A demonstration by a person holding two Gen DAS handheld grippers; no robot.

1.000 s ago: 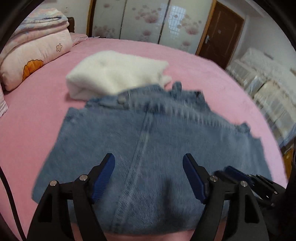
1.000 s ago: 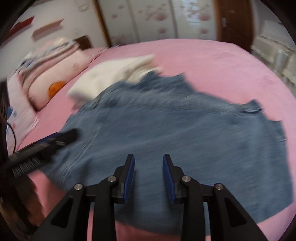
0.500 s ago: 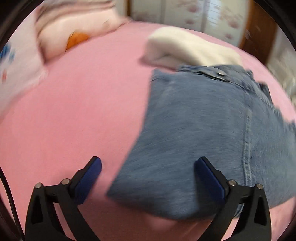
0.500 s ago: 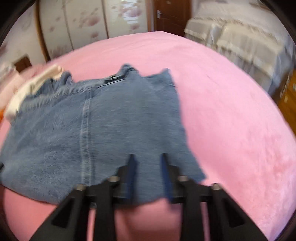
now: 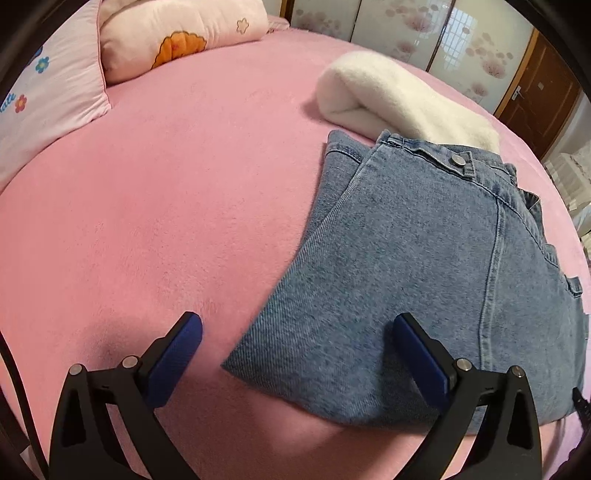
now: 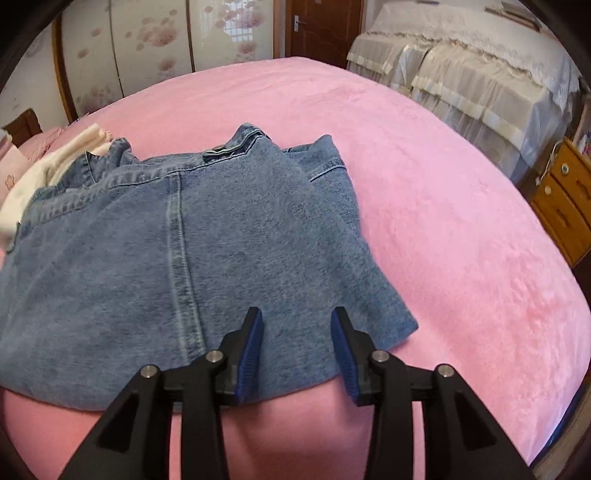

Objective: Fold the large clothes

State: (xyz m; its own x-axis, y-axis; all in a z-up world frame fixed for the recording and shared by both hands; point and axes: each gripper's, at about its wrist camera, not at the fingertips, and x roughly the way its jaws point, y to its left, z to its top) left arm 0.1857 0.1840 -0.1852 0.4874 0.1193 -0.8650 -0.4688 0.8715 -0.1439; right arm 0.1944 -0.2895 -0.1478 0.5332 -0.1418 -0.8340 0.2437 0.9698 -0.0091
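A folded blue denim garment (image 5: 424, 266) lies flat on the pink bed (image 5: 166, 221); it also shows in the right wrist view (image 6: 177, 258), with a metal button at its far edge. My left gripper (image 5: 295, 332) is wide open and empty, straddling the garment's near left corner. My right gripper (image 6: 295, 332) is open and empty, its fingers hovering over the garment's near right edge.
A folded white fleecy garment (image 5: 399, 99) lies just beyond the denim. Pink pillows (image 5: 173, 33) sit at the far left. A second bed with cream covers (image 6: 480, 74) and a wooden drawer unit (image 6: 565, 199) stand to the right. Wardrobe doors (image 6: 147, 48) at the back.
Both grippers swung apart from the garment's middle: the left to its left corner, opening wider, the right to its right edge, opening a little.
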